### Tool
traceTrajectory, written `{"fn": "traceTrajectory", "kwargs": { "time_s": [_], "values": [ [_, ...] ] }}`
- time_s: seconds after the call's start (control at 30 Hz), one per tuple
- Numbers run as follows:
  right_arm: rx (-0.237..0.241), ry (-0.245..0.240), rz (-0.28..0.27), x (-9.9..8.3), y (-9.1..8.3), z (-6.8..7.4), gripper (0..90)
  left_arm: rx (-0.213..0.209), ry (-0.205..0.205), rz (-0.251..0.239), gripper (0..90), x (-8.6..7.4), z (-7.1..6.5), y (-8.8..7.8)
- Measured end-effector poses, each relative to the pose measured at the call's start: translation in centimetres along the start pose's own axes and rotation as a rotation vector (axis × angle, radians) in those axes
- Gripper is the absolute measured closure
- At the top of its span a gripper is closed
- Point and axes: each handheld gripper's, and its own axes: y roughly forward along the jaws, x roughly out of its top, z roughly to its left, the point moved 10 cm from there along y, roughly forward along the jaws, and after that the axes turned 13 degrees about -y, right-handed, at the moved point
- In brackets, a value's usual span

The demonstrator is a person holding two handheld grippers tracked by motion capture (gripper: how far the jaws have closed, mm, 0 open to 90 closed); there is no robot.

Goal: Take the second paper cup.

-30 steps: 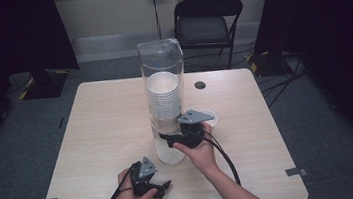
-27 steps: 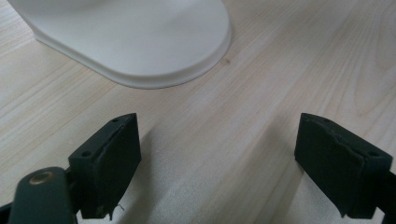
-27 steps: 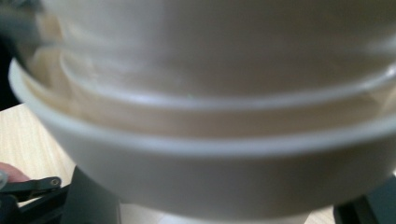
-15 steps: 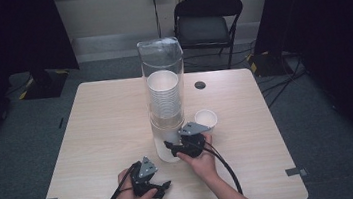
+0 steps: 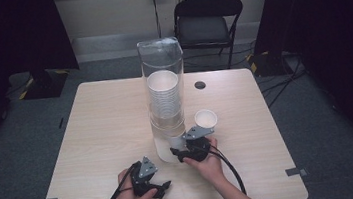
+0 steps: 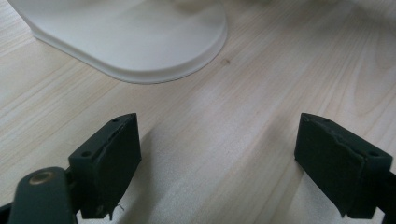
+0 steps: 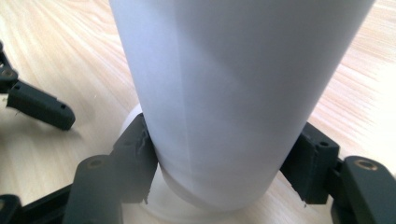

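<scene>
White paper cup (image 7: 224, 107) at the bottom of the dispenser is clamped between the right gripper's (image 5: 186, 151) black jaws; in the right gripper view the pads press on either side of its tapered wall, near the lower end. That cup hangs out beneath the tall clear plastic cup dispenser (image 5: 163, 76), which stands near the middle of the light wooden table (image 5: 102, 128) on a flat white rounded base (image 6: 140, 42). Inside the clear tube sits a nested stack of white paper cups (image 5: 165, 98), mouths up, filling roughly the lower half of it; the upper part holds nothing I can make out. Just to the right of the dispenser a second single white paper cup (image 5: 206, 119) stands upright on the table, its mouth open and nothing visible inside.

The right hand (image 5: 207, 162) reaches in from the near edge, gripper held about level and pointed at the foot of the dispenser. The left hand (image 5: 127, 195) rests low near the front edge of the table, its left gripper (image 5: 160, 188) lying close to the tabletop and aimed toward the white base. Its jaws are spread wide with only bare wood between them.

A small dark round disc (image 5: 200, 84) lies on the far side of the table, and a black folding chair (image 5: 208, 23) stands beyond it.
</scene>
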Motion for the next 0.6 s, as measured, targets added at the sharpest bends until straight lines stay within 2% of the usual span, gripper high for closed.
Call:
{"fn": "traceTrajectory", "kwargs": {
  "time_s": [0.2, 0.6],
  "values": [
    [0.013, -0.028, 0.015, -0.5, -1.0, -0.1, 34.5, 0.000, 0.001, 0.001, 13.9, 0.0, 0.0, 0.0],
    [-0.002, -0.031, 0.019, -2.0, -3.7, -1.3, 34.2, -0.009, -0.004, -0.006, 13.9, 0.0, -0.1, 0.0]
  ]
}}
